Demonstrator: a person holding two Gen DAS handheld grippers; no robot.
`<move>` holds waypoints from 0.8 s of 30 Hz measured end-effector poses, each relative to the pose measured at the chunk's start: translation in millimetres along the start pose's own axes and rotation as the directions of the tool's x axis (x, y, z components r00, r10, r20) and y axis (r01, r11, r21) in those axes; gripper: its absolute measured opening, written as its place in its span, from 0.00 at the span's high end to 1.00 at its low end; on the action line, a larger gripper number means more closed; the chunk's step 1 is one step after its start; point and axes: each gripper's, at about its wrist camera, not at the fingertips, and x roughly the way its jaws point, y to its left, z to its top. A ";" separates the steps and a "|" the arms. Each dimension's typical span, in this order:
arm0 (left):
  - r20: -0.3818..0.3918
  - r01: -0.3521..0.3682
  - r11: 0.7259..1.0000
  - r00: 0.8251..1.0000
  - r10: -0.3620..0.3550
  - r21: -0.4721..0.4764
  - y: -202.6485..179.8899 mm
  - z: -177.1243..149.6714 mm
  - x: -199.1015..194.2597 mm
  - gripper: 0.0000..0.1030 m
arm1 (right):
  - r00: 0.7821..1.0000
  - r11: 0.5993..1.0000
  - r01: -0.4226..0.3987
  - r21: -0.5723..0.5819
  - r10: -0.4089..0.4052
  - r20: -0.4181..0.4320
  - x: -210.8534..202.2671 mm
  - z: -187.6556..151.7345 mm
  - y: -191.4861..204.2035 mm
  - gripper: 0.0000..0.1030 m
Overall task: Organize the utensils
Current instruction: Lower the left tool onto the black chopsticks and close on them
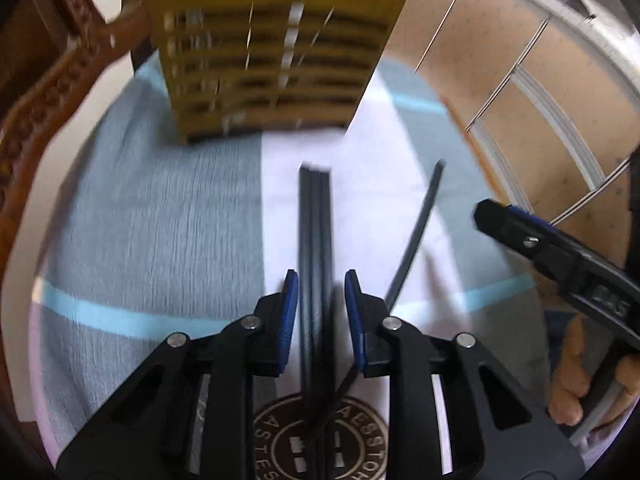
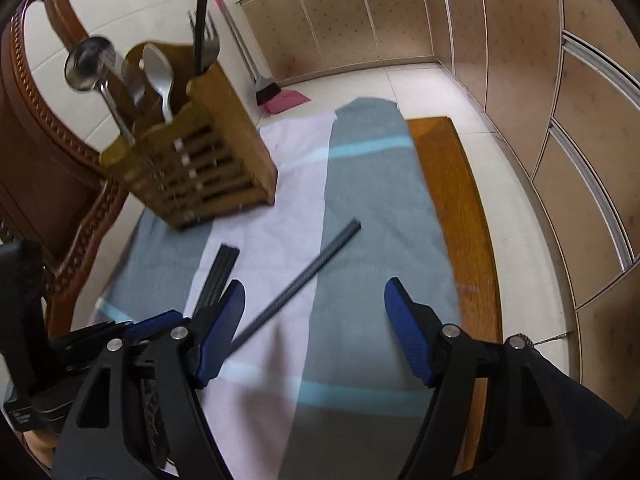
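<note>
Straddling the chopsticks (image 1: 316, 240), my left claw (image 1: 320, 312) is spreading released to clench them for the far holder (image 1: 272, 52); my right claw (image 2: 314, 328) is waiting released nearby.

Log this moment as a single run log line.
left gripper: open, straddling paired black chopsticks | right gripper: open, empty | loose chopstick on cloth | wooden holder: spoons, fork
</note>
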 end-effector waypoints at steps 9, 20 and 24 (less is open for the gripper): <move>-0.002 -0.043 0.999 0.999 0.043 -0.026 9.9 -9.4 -5.1 0.74 | 0.998 0.999 -0.034 -0.008 0.033 -0.062 7.4 -7.2 5.8 0.31; -0.003 -0.084 0.996 0.996 0.084 -0.035 10.6 -1.0 -11.1 0.68 | 0.996 0.999 -0.036 -0.026 0.033 -0.081 11.8 -9.4 10.9 0.31; -0.010 -0.085 0.995 0.996 0.085 -0.061 17.4 -0.5 -14.2 0.67 | 0.996 0.999 -0.033 -0.041 0.030 -0.086 12.3 -10.0 12.4 0.31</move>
